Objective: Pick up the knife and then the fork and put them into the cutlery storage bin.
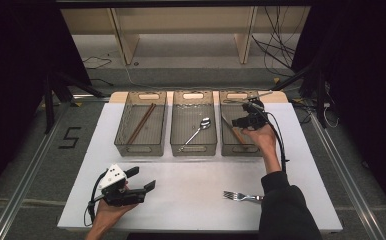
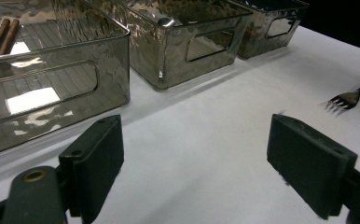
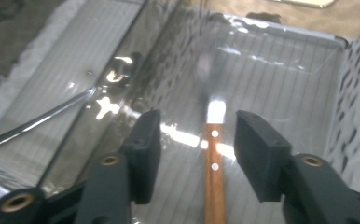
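High view looks down on the table point(image 1: 191, 200); gripper views sit low, sharing its bins point(image 2: 169, 51).

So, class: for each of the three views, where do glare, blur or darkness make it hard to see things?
High view: dim surroundings, bright white table. Left gripper view: window-like glare on the left bin, wavy walls distort the chopsticks. Right gripper view: soft overall, glare hides the knife blade, and the spoon looks smeared through the bin wall.

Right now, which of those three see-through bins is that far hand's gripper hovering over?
The right-hand bin, the one with the wooden-handled knife lying in it. The right gripper hangs open above it; the middle bin holds a spoon, the left bin chopsticks.
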